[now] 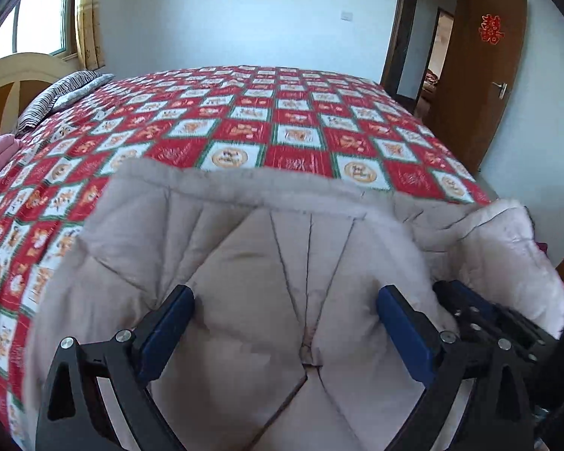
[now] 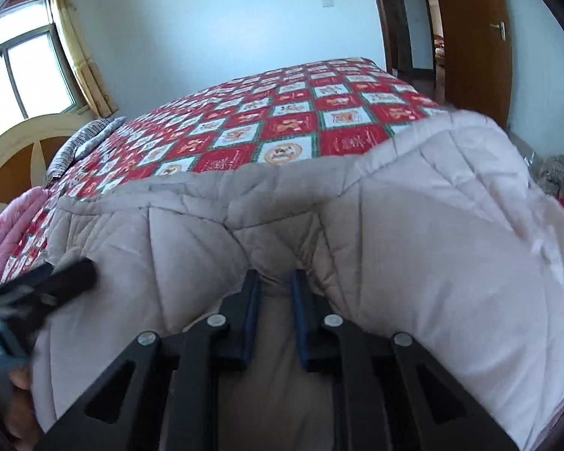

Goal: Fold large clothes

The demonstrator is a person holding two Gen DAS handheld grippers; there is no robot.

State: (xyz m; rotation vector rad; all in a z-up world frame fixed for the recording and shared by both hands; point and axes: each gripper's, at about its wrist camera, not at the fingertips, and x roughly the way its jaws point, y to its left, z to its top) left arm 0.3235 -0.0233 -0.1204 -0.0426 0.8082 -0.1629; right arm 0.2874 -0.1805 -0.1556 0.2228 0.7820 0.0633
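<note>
Right under both of your grippers lies the beige quilted coat [image 2: 413, 248], bunched at the near edge of the bed [image 1: 244, 120], whose red-and-white checked cover gives you a broad flat surface to fold on. Your right gripper [image 2: 275, 293] has its fingers drawn nearly together with a pinched ridge of coat fabric between them, which looks like an anchoring grip so the padding cannot slide while you fold. Your left gripper [image 1: 284, 300] stands wide open over the quilted panel, holding nothing, and I judge it is poised for a second hold. A striped pillow [image 1: 56, 94] and a pink garment [image 2: 7, 233] lie near the headboard, well apart from the coat.
</note>
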